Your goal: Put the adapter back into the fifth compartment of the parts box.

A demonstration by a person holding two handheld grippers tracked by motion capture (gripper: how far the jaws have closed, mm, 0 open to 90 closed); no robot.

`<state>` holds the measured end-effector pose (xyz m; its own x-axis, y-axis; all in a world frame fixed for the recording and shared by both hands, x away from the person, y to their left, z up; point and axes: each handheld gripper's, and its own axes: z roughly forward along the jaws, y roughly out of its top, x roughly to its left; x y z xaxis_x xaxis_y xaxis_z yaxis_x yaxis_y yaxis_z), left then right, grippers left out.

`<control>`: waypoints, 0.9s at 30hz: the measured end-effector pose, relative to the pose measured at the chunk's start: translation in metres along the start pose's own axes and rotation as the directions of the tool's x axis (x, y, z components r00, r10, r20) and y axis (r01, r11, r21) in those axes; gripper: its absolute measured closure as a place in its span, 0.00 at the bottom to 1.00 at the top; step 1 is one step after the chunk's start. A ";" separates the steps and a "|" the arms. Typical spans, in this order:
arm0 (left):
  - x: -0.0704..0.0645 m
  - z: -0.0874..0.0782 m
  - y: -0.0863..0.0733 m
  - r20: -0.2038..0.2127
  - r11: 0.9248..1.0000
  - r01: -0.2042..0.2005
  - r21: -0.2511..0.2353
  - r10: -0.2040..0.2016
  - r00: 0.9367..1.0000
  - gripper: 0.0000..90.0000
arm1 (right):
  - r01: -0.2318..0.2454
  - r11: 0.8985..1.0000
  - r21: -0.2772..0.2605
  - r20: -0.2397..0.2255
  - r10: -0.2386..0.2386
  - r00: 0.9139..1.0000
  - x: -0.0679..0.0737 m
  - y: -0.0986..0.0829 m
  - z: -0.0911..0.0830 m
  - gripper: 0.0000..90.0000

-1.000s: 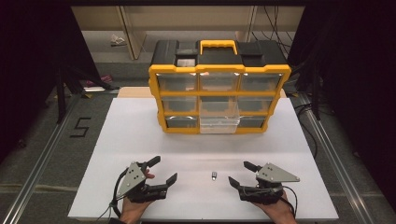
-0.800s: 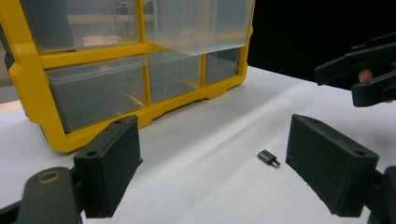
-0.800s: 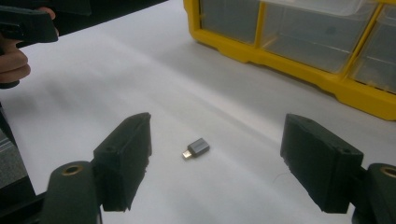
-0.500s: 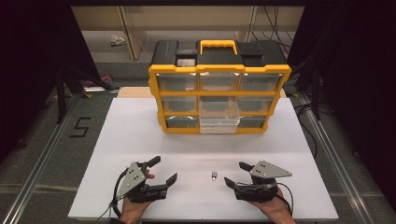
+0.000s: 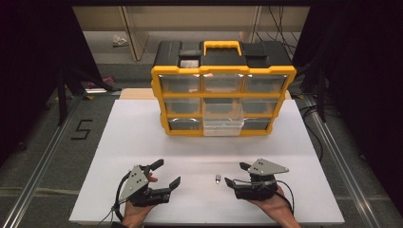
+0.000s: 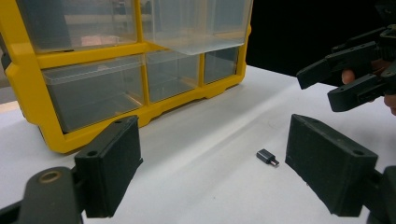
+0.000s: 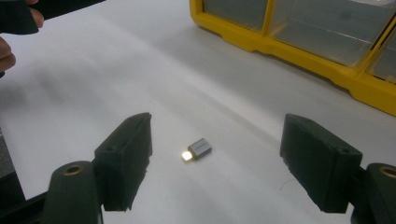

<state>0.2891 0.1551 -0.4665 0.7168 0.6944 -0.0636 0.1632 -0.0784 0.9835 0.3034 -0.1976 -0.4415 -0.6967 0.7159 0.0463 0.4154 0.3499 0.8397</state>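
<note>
A small grey adapter with a metal plug lies on the white table near the front, between my two grippers. My left gripper rests to its left, open and holding nothing. My right gripper is just right of the adapter, also open and pointing at it. In the right gripper view the adapter lies between and ahead of the open jaws, untouched. The left gripper view has the adapter near its right jaw and the right gripper beyond.
A yellow organizer with clear drawers and a black top stands at the table's back centre. Its bottom-middle drawer is pulled out a little. The white table ends close behind my hands.
My right gripper has slid a little left, closer to the adapter. The left gripper and the adapter have stayed put.
</note>
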 end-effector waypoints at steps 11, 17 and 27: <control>0.000 0.000 0.000 0.000 1.000 0.000 -0.001 0.000 1.000 0.20 | 0.006 0.999 0.036 0.012 -0.006 1.000 -0.001 0.007 0.008 0.29; 0.000 0.000 0.000 0.001 1.000 -0.001 -0.001 0.001 1.000 0.20 | 0.009 0.997 0.071 0.010 -0.010 1.000 0.000 0.011 0.017 0.30; 0.000 -0.001 0.000 0.002 1.000 0.000 -0.003 0.000 1.000 0.20 | 0.021 0.993 0.113 0.000 -0.021 1.000 0.003 0.017 0.027 0.30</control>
<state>0.2886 0.1556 -0.4659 0.7183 0.6929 -0.0636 0.1611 -0.0767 0.9840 0.3247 -0.1733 -0.4417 -0.7052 0.7084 0.0285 0.4642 0.4310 0.7738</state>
